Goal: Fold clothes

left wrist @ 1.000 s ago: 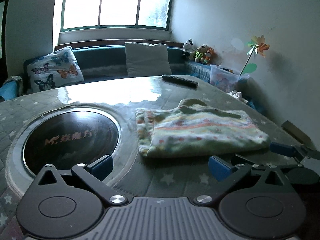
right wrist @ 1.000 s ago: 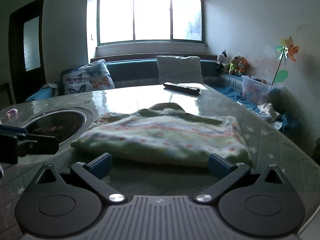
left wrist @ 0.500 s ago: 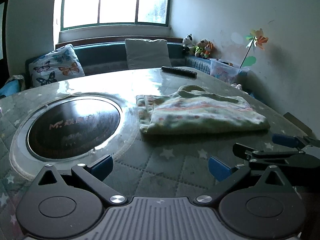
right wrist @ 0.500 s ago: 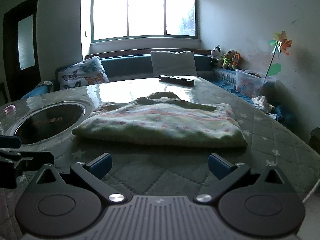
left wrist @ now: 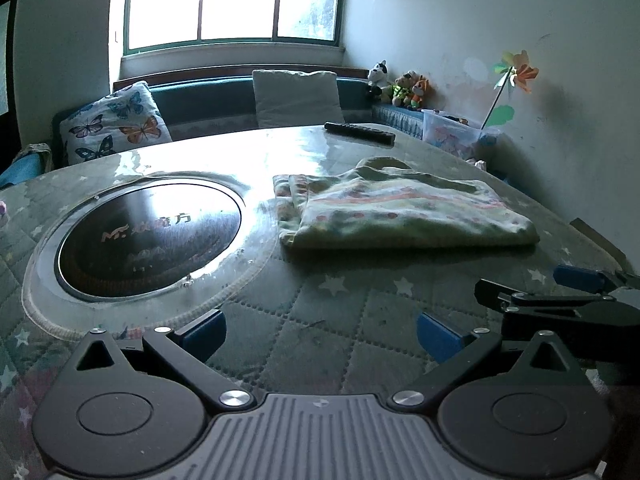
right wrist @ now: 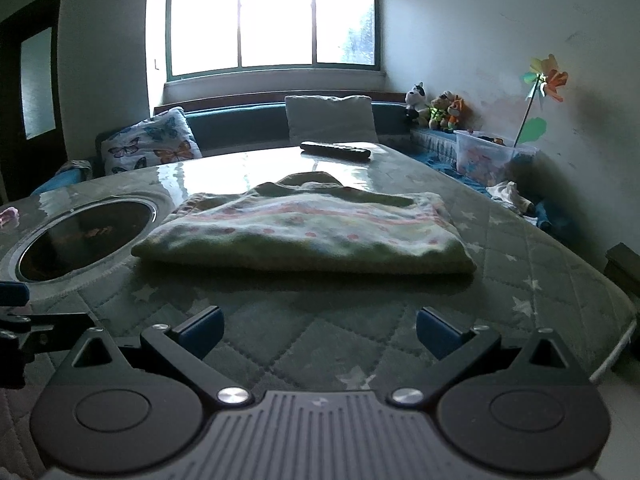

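Note:
A pale green garment with pink dots and stripes [left wrist: 404, 212] [right wrist: 308, 232] lies folded flat on the quilted table. My left gripper [left wrist: 320, 330] hovers open over the quilt, short of the garment and to its left. My right gripper [right wrist: 320, 328] is open too, a short way in front of the garment's near folded edge. Nothing sits between either pair of fingers. In the left wrist view the right gripper's blue-tipped fingers [left wrist: 580, 276] show at the right edge.
A round black glass cooktop [left wrist: 148, 232] [right wrist: 84, 236] is set into the table left of the garment. A black remote [left wrist: 358, 132] [right wrist: 336, 150] lies at the table's far side. Cushions, plush toys and a plastic box [right wrist: 492, 158] line the bench behind.
Both grippers have pulled back toward the table's near edge, away from the folded garment, so it looks smaller and farther off. The garment has stayed still.

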Demonstrator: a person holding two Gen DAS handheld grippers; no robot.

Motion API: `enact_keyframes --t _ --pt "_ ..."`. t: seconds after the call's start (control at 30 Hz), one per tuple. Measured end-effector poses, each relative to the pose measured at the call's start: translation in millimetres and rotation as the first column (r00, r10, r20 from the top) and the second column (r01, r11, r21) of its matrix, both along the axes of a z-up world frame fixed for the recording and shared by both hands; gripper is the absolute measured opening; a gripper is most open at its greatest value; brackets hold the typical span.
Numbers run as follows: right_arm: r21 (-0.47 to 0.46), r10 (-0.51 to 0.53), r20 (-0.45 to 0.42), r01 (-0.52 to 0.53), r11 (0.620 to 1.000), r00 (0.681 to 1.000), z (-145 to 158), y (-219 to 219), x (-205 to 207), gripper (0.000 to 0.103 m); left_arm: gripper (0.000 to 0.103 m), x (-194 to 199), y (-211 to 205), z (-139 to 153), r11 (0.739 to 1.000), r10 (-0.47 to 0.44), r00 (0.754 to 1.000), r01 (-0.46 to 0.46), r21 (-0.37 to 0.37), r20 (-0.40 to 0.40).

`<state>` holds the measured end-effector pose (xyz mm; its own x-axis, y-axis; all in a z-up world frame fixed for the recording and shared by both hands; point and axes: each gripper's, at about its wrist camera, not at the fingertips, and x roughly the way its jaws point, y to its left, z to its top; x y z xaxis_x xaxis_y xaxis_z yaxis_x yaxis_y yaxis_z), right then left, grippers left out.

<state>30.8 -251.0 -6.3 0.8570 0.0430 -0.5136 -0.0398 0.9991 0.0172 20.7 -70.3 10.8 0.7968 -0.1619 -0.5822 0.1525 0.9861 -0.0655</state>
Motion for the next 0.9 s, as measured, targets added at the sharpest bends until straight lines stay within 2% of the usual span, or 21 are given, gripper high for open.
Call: enact_keyframes --t 0.43,0.9 --pt "0.009 -0.014 -0.010 0.014 1.000 1.000 -3.7 -5.1 -4.7 0.103 0.103 -2.5 -10.5 -5.3 0.999 -0.009 1.000 0.010 0.033 -0.023" --pt "0.015 -0.013 -0.024 0.014 1.000 1.000 -6.9 -4.5 -0.9 0.103 0.103 1.5 -11.9 -6.6 0.999 -0.013 0.999 0.014 0.029 -0.031"
